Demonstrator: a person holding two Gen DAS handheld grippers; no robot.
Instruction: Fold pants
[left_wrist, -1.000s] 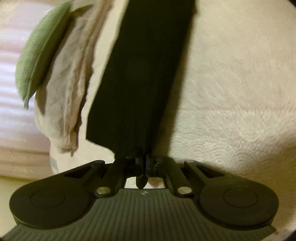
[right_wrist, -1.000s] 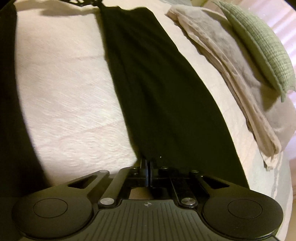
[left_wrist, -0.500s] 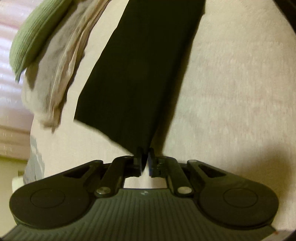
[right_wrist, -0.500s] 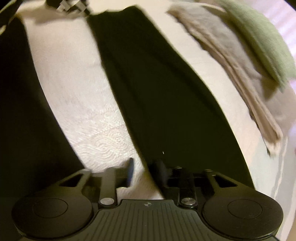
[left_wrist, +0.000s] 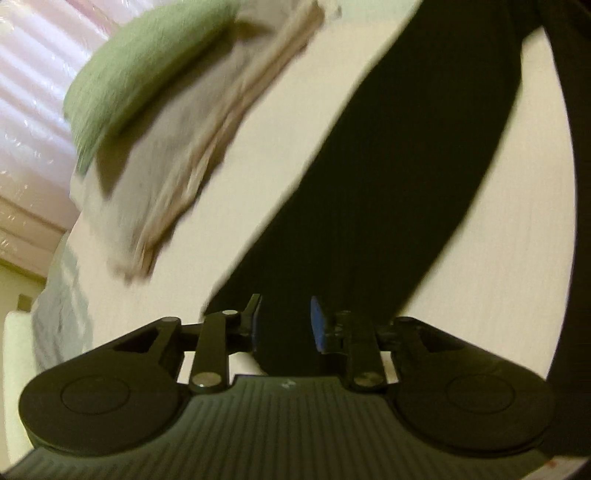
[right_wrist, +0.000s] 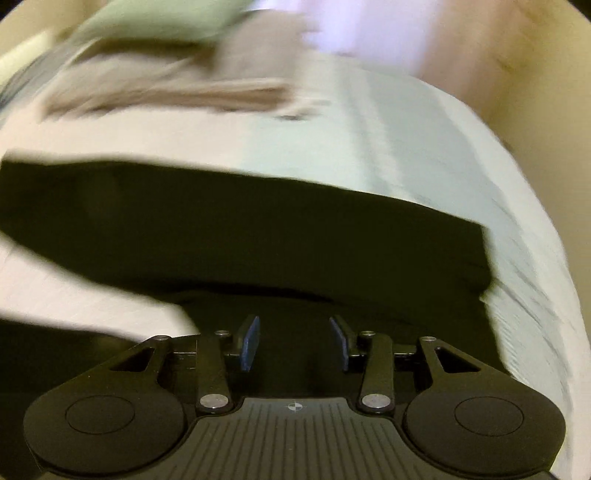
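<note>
The black pants lie flat on the cream bed cover, running from my left gripper up to the top right. That gripper is open, its blue pads apart, with black cloth below the gap and not pinched. In the blurred right wrist view the pants stretch across the frame as a wide dark band. My right gripper is open just above their near edge, with nothing held between its fingers.
A green pillow rests on a folded beige blanket at the left of the bed. Both show again, blurred, as the pillow and blanket beyond the pants. The bed's edge drops off at the right.
Both grippers were shut on the pants a second ago and have since opened and let go. Both views have swung, the right one sharply, so the pants now lie crosswise in it.
</note>
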